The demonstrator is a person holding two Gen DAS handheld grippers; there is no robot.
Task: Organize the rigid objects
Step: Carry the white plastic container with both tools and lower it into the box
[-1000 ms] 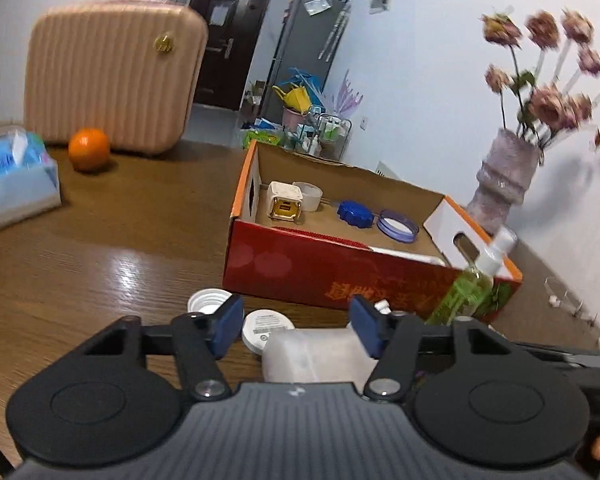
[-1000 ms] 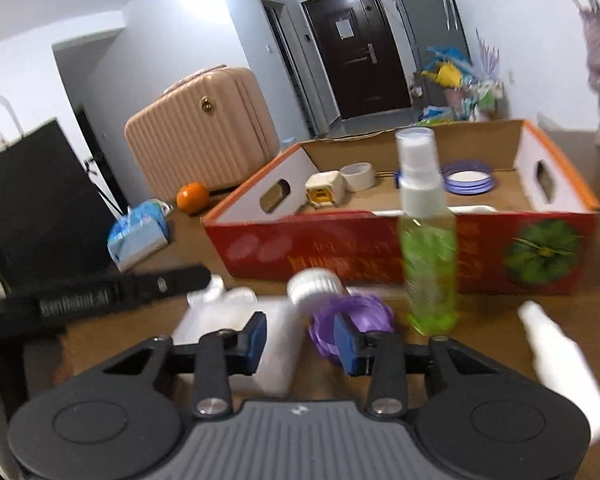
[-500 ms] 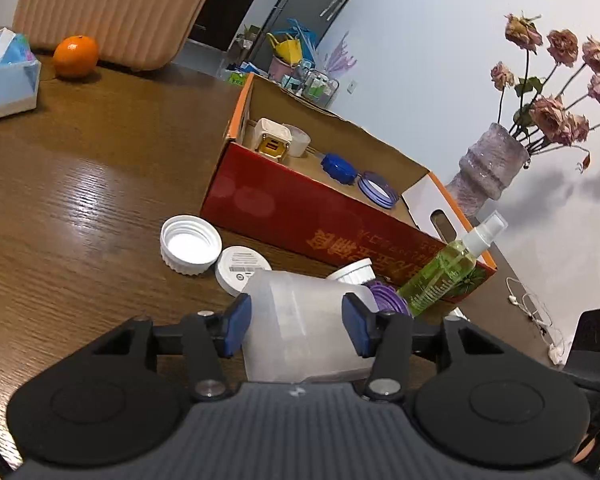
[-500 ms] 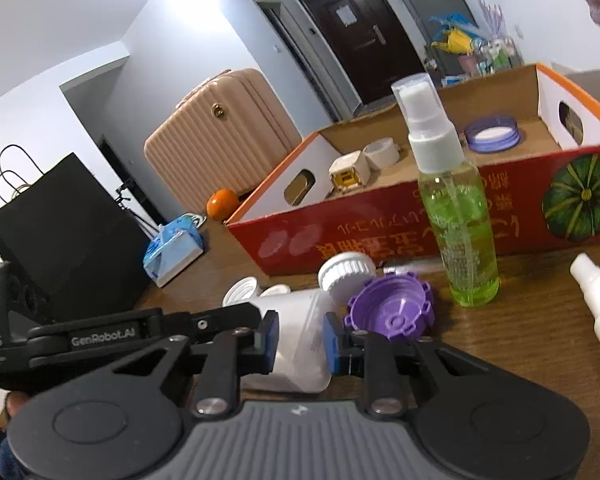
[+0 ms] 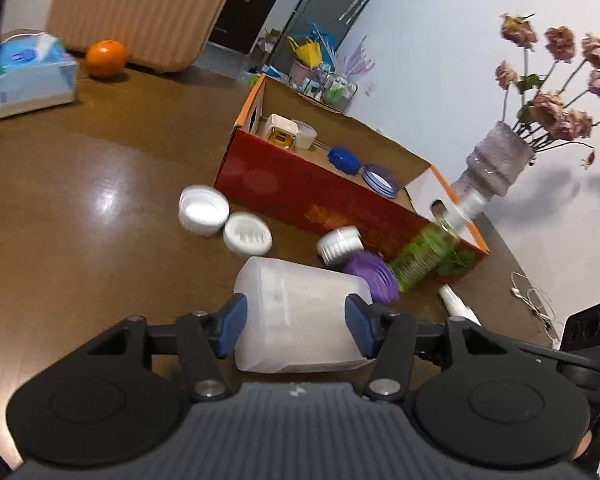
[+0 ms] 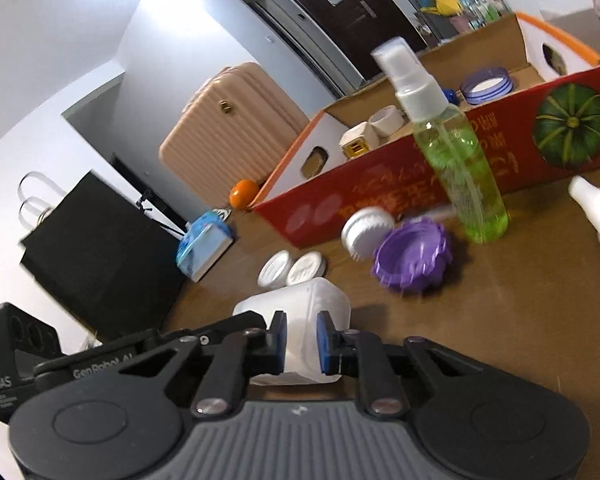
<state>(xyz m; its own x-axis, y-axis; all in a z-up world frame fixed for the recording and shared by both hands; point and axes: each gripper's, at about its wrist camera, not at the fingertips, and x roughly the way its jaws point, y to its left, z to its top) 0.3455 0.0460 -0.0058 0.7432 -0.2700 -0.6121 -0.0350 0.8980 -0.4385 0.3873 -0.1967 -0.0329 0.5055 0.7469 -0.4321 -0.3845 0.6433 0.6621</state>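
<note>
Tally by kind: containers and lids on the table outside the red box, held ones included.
white caps: 3
purple lid: 1
green spray bottle: 1
white bottle: 1
translucent jar: 1
Total: 7

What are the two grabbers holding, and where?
Both grip the white plastic jar: left gripper across its wide body, right gripper pinching a narrow part.

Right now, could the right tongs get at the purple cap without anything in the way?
Probably not yet. The right tongs are shut on the white jar, which the left tongs also grip. The purple cap lies just ahead on bare table, so once the jar is released the way looks free.
</note>
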